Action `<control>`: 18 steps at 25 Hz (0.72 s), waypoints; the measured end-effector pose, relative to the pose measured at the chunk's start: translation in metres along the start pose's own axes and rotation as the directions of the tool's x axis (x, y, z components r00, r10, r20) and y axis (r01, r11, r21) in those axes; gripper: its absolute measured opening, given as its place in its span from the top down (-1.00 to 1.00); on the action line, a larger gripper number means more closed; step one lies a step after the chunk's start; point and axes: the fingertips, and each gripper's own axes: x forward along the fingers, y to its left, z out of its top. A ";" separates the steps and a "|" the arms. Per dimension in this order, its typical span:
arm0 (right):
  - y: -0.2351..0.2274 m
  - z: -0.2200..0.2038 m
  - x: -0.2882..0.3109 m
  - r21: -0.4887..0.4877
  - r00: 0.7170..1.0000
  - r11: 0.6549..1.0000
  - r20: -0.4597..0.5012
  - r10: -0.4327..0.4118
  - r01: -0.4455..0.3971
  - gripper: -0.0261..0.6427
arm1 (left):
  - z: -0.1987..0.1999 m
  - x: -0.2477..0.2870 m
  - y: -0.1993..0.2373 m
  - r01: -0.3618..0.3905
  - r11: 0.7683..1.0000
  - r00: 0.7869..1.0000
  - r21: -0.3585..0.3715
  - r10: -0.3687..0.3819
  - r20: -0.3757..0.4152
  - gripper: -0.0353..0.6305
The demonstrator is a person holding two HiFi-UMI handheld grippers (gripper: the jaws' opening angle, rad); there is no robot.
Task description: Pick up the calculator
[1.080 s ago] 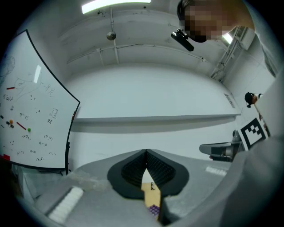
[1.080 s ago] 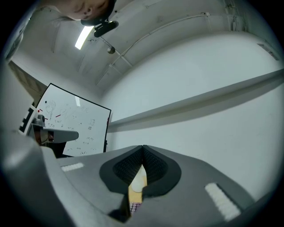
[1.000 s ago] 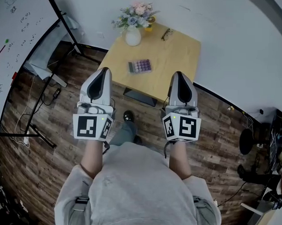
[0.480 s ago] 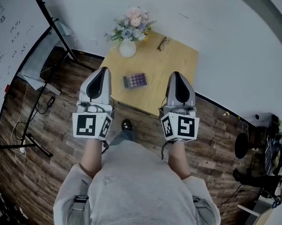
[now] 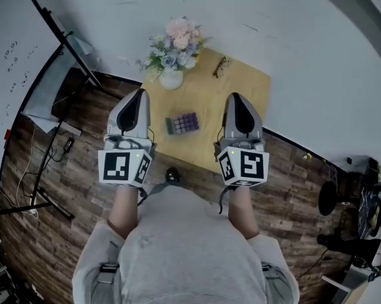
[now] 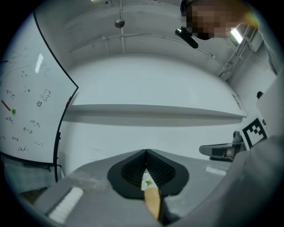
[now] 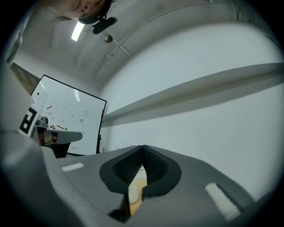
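Currently, calculator (image 5: 182,123) on table (image 5: 246,81), between left hand-held gripper (image 5: 141,92), right hand-held gripper (image 5: 235,96)

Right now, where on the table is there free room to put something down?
The table is bare in its middle, between the glasses and the calculator, and at the far right corner beside the glasses. The far left corner is crowded by the vase of flowers.

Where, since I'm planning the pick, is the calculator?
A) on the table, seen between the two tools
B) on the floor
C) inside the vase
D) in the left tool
A: the calculator lies on the wooden table, between the left tool and right tool in the head view.
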 end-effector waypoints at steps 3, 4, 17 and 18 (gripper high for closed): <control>0.001 -0.013 0.017 0.023 0.999 0.999 -0.044 0.026 -0.025 0.92 | -0.013 0.012 0.006 0.008 1.000 0.999 -0.015 -0.008 -0.036 0.88; 0.002 -0.018 0.023 0.034 0.998 0.999 -0.061 0.035 -0.033 0.91 | -0.019 0.015 0.008 0.011 1.000 0.998 -0.021 -0.012 -0.055 0.88; 0.018 -0.153 0.070 0.221 0.886 0.973 -0.437 0.156 -0.062 0.91 | -0.177 0.018 0.041 -0.084 0.946 0.897 -0.314 -0.066 -0.438 0.88; 0.019 -0.163 0.070 0.225 0.870 0.972 -0.465 0.162 -0.061 0.91 | -0.190 0.016 0.041 -0.096 0.938 0.882 -0.334 -0.076 -0.465 0.88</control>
